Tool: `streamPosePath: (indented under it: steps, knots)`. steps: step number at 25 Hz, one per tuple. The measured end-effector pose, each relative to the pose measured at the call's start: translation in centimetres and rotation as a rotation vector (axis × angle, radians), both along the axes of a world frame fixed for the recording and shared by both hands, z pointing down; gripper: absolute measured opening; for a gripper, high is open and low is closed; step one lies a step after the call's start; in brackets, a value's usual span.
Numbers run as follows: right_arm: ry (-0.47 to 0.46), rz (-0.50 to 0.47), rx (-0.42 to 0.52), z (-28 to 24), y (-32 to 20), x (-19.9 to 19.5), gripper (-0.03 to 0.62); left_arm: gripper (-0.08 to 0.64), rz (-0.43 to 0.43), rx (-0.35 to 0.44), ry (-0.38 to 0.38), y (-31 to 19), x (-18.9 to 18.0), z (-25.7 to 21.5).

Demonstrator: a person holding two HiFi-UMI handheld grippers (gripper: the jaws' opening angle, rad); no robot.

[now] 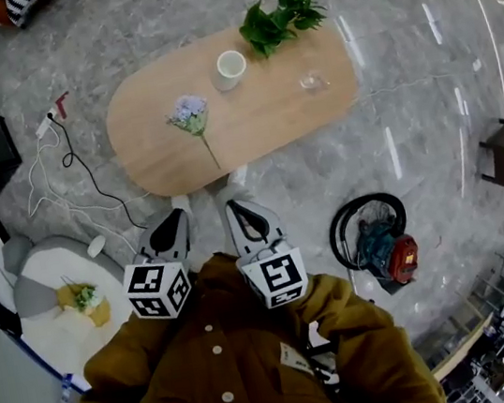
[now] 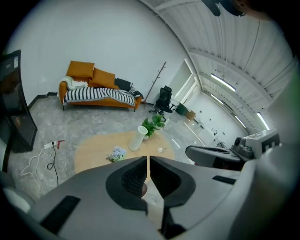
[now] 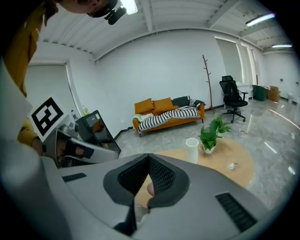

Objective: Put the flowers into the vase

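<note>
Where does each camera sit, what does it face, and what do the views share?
Head view: on the head, facing down at table, flower, vase; shows jacket, left gripper, right gripper.
Left gripper view: on that gripper, facing along shut jaws towards table, sofa; shows right gripper.
Right gripper view: likewise; shows left gripper, jacket.
Shared: all three show table, vase, plant.

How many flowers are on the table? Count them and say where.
1. The flower lies flat on the table, left of the vase in the head view. No others show.
</note>
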State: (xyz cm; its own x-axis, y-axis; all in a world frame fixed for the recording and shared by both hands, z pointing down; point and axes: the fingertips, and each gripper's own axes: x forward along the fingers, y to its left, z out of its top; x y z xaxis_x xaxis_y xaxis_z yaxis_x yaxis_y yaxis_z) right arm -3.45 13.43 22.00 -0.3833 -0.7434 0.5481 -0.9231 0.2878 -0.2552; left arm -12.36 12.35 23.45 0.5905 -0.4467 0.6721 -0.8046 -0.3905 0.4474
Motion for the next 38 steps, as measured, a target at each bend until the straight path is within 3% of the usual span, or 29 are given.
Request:
streamPosePath:
  steps: [11, 23, 38]
  knots:
    - [0.03, -0.061, -0.015, 4.4, -2.6, 0.6, 0.003, 0.011, -0.076, -0.047, -0.001, -2.6, 1.4, 6.3]
    - [0.037, -0.089, -0.046, 12.8, -3.6, 0.6, 0.003, 0.069, -0.064, -0.101, -0.018, -2.3, 2.1, 14.1]
    - [0.053, -0.09, -0.085, 21.1, -5.5, 2.9, 0.003, 0.103, -0.185, -0.165, -0.037, -4.2, 3.6, 23.7]
